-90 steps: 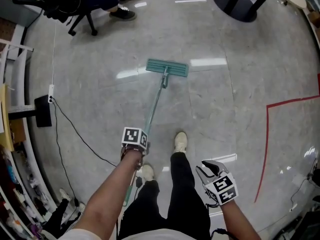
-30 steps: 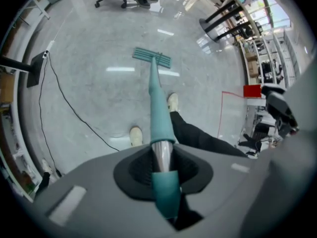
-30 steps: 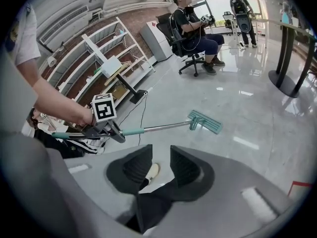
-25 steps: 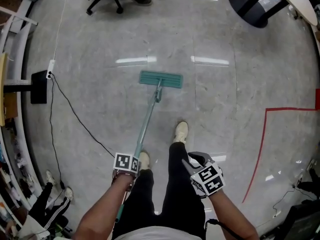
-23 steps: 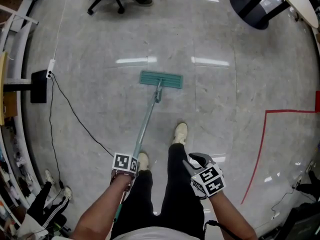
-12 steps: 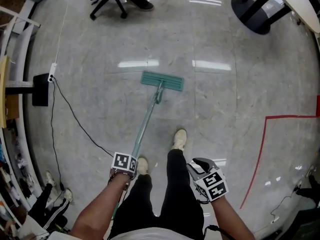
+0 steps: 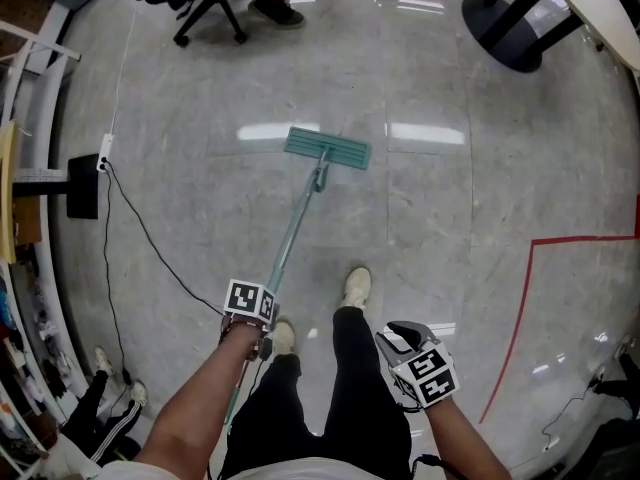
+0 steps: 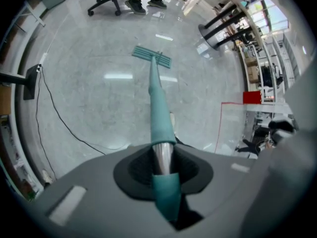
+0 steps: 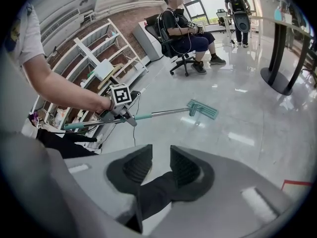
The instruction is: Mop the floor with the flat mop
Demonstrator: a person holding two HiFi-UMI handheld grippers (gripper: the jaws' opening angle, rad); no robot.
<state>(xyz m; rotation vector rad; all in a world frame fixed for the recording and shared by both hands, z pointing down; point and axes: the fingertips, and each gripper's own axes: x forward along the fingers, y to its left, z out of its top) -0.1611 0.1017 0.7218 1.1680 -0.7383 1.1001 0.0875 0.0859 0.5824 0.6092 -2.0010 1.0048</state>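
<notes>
right gripper (image 9: pixel 161 160): released, jaws parted, nothing clamped; hangs low by the person's right leg, off the mop
left gripper (image 8: pixel 160 163): clenched on the mop handle (image 7: pixel 291 236), at the bare metal stretch between two teal sleeves
handle: slants from the left gripper forward and a bit right, down to the floor (image 7: pixel 430 218)
shoe (image 7: pixel 356 288): pale, forward foot, just right of the handle, apart from it
mop head (image 7: pixel 327 148): teal flat pad, lying on the floor ahead of the feet, long side across the handle, slightly skewed, beside a light reflection
cable (image 7: pixel 150 253): black, runs over the floor left of the handle, well apart from the pad
red tape line (image 7: pixel 520 298): on the floor, far right
office chair (image 7: pixel 205 13): beyond the pad, upper left, person seated
pedestal base (image 7: pixel 510 28): black, upper right
</notes>
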